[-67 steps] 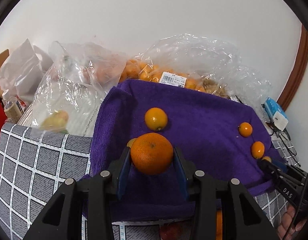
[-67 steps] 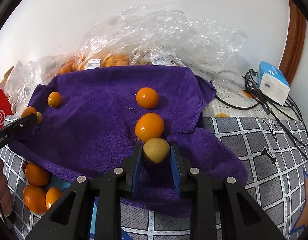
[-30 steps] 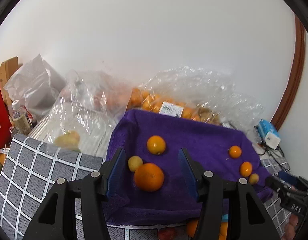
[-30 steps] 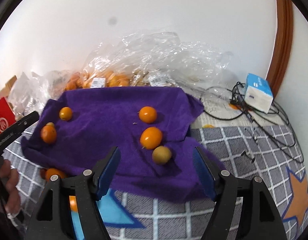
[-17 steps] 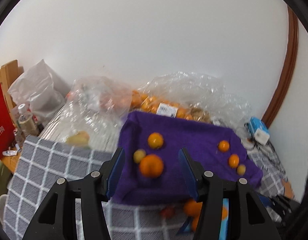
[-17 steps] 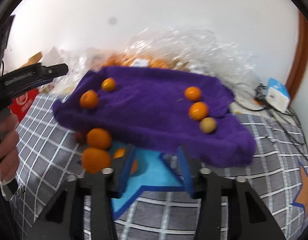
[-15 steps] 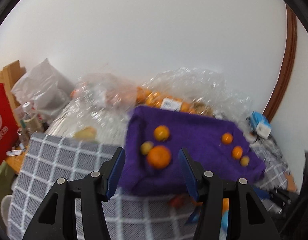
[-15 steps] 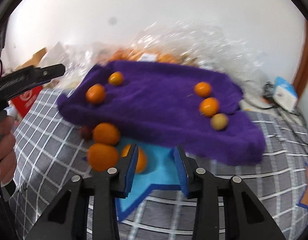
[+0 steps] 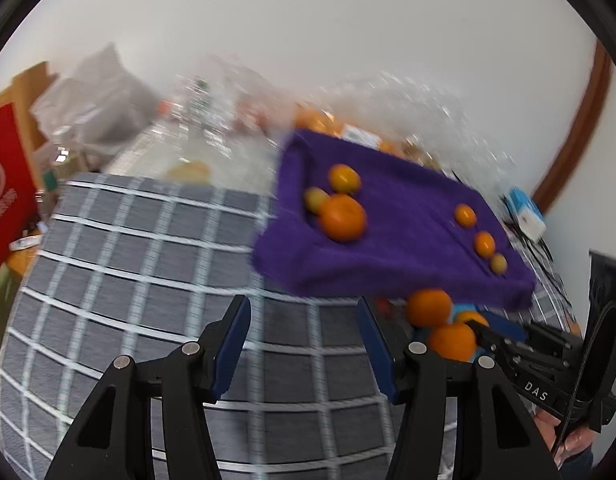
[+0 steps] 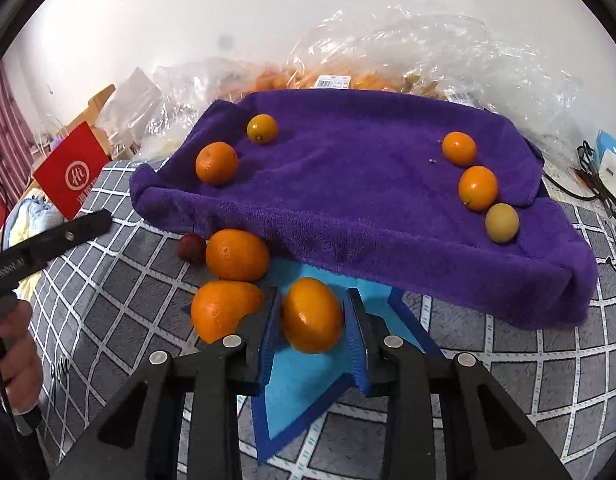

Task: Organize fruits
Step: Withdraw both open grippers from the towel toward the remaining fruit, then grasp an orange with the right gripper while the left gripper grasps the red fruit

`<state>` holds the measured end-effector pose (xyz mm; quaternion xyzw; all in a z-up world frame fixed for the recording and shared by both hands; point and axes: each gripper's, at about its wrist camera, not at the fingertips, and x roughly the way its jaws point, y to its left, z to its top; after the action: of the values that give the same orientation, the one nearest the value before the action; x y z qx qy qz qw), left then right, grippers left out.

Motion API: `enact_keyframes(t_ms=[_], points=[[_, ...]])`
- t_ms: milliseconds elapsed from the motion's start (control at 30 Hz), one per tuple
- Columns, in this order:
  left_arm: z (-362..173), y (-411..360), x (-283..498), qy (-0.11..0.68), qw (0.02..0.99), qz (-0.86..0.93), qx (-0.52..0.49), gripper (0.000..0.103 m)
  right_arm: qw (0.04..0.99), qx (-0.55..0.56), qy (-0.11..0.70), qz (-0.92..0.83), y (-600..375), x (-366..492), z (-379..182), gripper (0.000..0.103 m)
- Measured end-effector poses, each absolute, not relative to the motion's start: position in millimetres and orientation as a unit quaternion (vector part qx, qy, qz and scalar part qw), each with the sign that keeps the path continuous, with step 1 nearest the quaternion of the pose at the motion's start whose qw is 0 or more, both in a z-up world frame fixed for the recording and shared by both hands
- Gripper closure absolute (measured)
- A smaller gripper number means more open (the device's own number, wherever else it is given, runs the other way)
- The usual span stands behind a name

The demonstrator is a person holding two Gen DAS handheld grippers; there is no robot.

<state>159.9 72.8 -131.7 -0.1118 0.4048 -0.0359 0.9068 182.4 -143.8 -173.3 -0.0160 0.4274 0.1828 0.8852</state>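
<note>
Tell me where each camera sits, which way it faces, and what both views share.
Left wrist: on the left gripper, angled down over checked cloth; jaws open, empty.
Right wrist: on the right gripper, angled down, shut on an orange; a hand shows at left.
Shared: the purple towel, the orange, each other's gripper.

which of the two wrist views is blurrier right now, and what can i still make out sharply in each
The left wrist view is the blurrier: the purple towel, plastic bags and grid cloth smear with motion, only the left gripper stays crisp. The right wrist view is sharp throughout, with fisheye bending at the edges; the right gripper and its orange read clearly.
</note>
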Motion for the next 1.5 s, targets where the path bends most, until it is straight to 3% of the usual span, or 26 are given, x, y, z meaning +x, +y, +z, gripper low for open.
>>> enact_keyframes(t_ms=[267,433,667,1400,1433,1500], points=[[-152,27,183,0.444,0.892,-0.044,-0.074,0.050,0.909,-0.061,0.401,0.094,-199,165,-169,0.072],[-161,12,198,0.457,0.887,-0.041,-0.059,0.050,0.904,0.000,0.419,0.087,-226,176,-182,0.071],[-168,7,191,0.425,0.905,-0.016,-0.028,0.061,0.904,-0.004,0.420,0.073,-221,173,-187,0.070],[-169,10,194,0.426,0.904,-0.002,-0.031,0.058,0.906,-0.013,0.418,0.072,-219,172,-187,0.070],[-169,14,193,0.424,0.905,-0.001,-0.039,0.059,0.906,-0.013,0.417,0.071,-220,171,-187,0.071],[-168,21,190,0.417,0.907,0.000,-0.060,0.074,0.907,-0.008,0.415,0.072,-221,171,-186,0.071]])
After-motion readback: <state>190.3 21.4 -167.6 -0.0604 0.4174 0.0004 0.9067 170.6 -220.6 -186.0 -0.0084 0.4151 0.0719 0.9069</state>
